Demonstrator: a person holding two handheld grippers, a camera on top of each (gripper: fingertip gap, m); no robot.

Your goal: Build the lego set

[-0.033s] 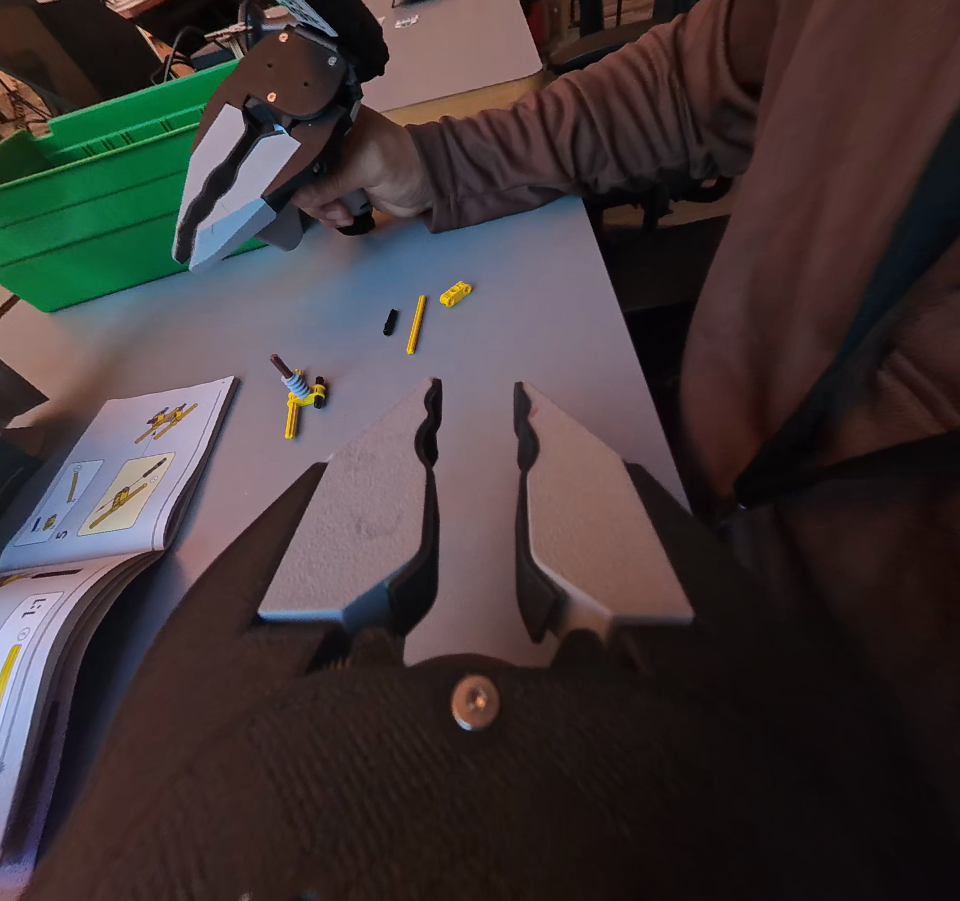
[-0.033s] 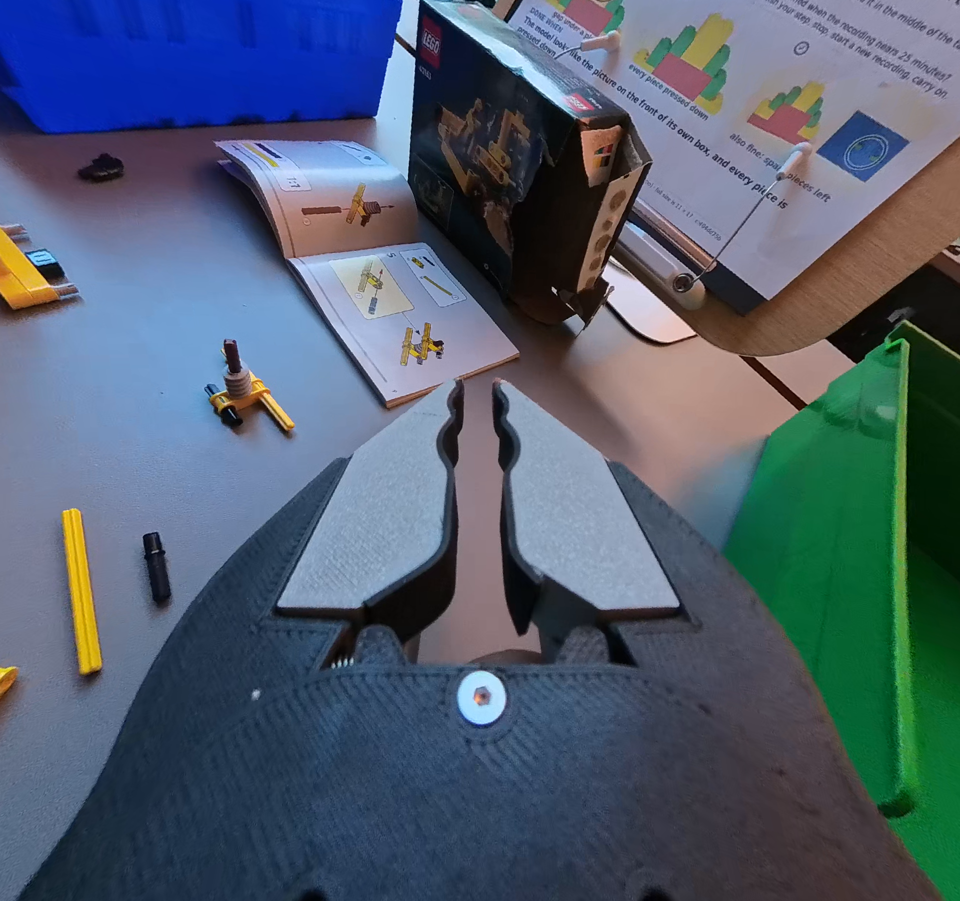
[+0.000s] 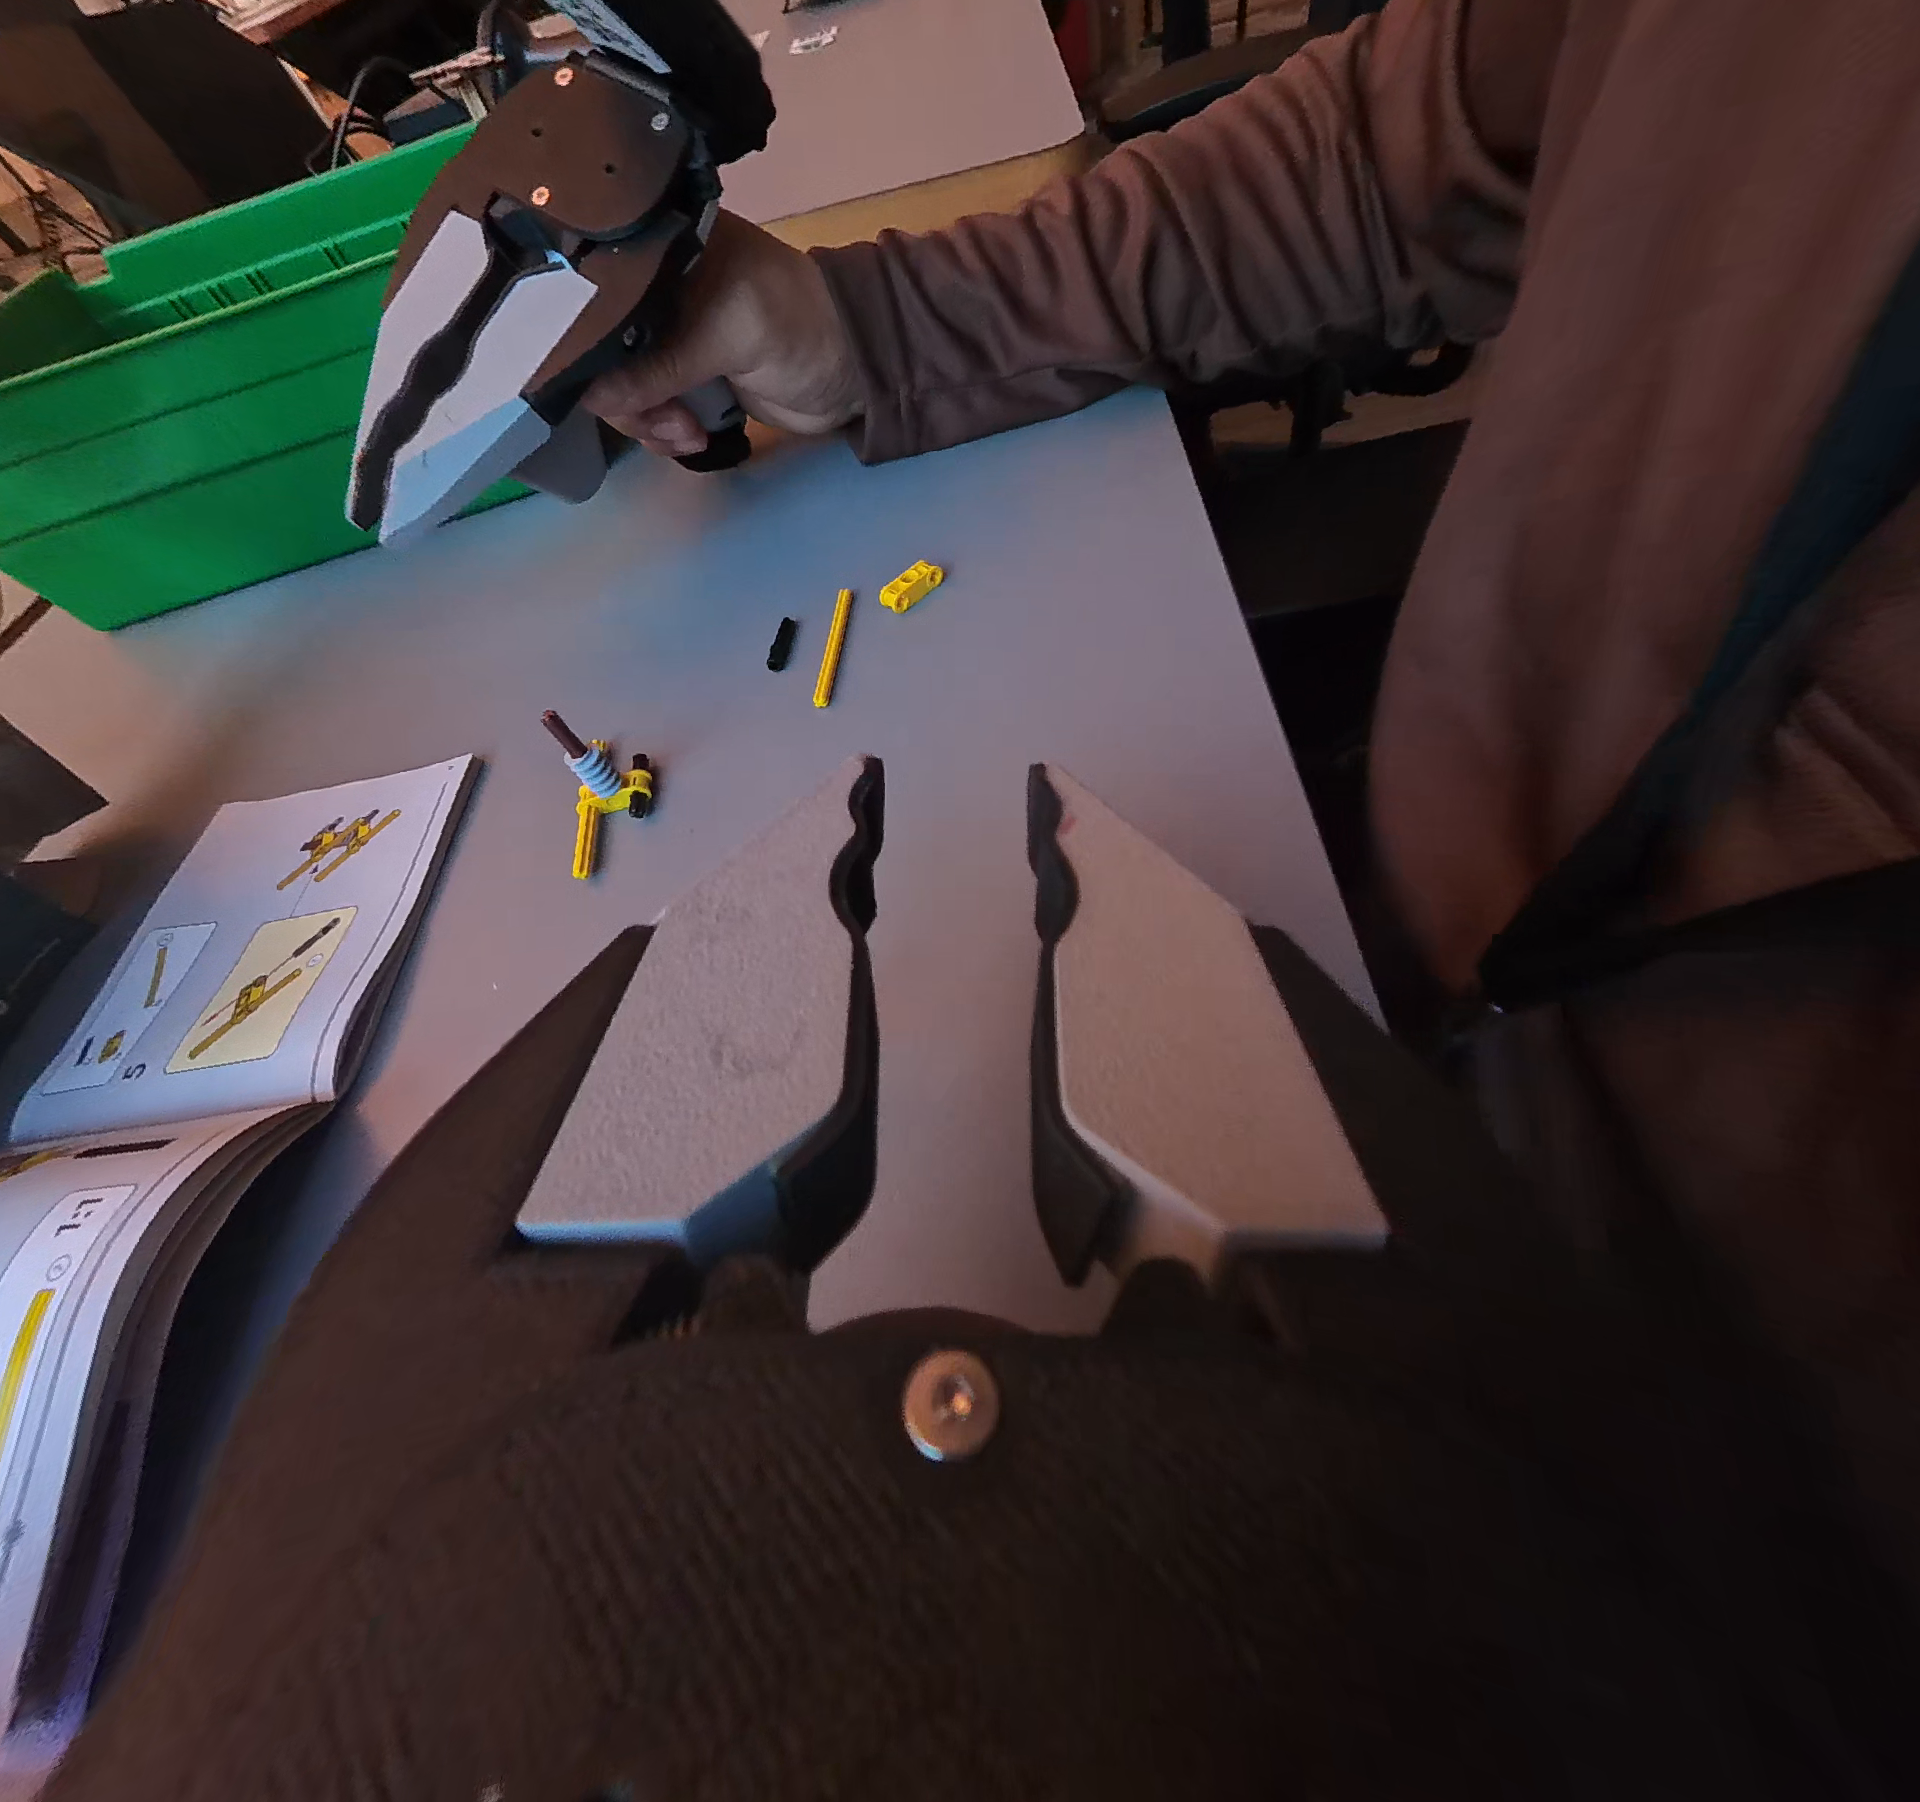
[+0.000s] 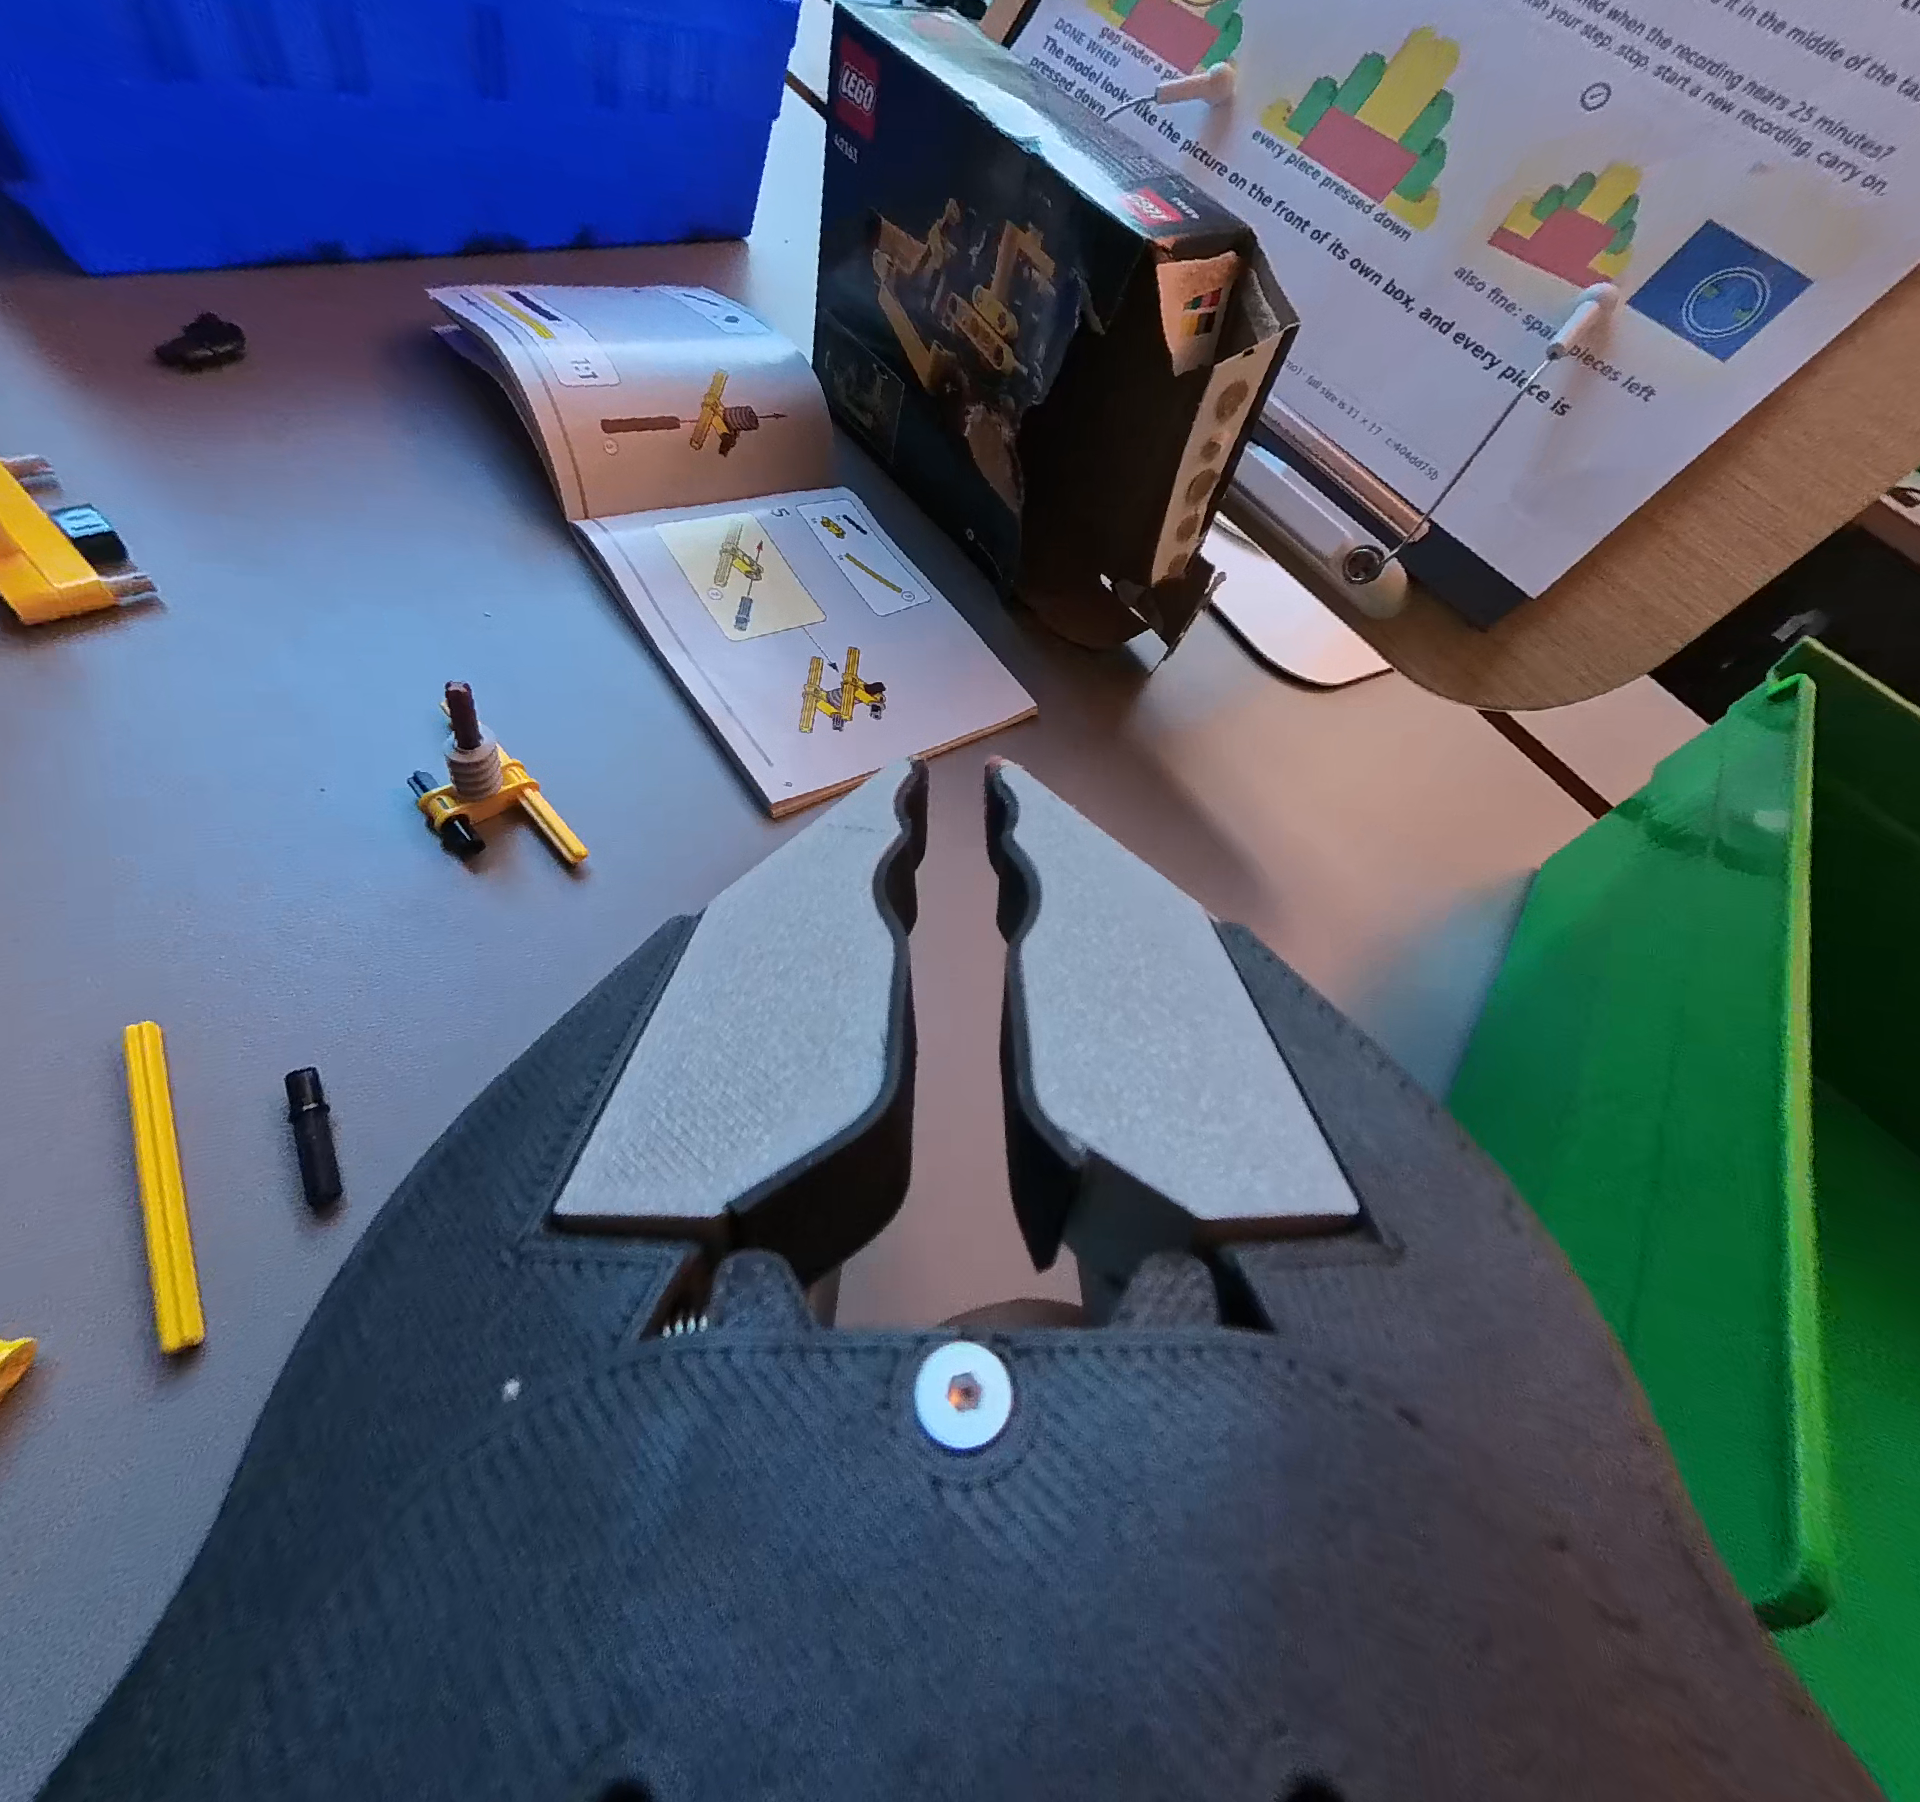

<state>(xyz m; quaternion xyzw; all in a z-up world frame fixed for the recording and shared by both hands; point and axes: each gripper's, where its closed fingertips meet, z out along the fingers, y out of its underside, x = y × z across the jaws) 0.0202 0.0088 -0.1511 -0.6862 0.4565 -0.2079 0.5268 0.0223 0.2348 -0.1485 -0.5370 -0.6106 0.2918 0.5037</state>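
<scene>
A small yellow assembly (image 3: 603, 796) with a grey worm gear, a dark axle and a black pin lies on the grey table (image 3: 1039, 526); it also shows in the right wrist view (image 4: 483, 786). Beyond it lie a yellow axle (image 3: 832, 648), a loose black pin (image 3: 781, 644) and a small yellow connector (image 3: 911, 586). My left gripper (image 3: 954, 781) is open and empty, low over the table just short of these parts. My right gripper (image 4: 953, 770) is narrowly open and empty, with the axle (image 4: 162, 1186) and pin (image 4: 312, 1139) to its left. It hangs above the table's far side (image 3: 379, 516).
The open instruction booklet (image 4: 769, 557) lies by the dark set box (image 4: 1018, 329). A green bin (image 4: 1662, 1129) stands at the right, a blue bin (image 4: 364, 90) at the back. A yellow part (image 4: 42, 557) and a black piece (image 4: 201, 342) lie far left. A person's sleeve (image 3: 1143, 277) crosses the table edge. Tip to tip, the grippers are about 25 cm apart. Between my right fingertips and the loose black pin (image 3: 781, 644) there is roughly 12 cm. My right wrist view (image 4: 317, 1149) looks at it from another angle. Left tips and right tips are each some 15 cm from the axle (image 4: 162, 1186). It turns up in the left wrist view (image 3: 830, 636) as well. The small yellow connector (image 3: 911, 586) is about equally far from each gripper, around 15 cm.
</scene>
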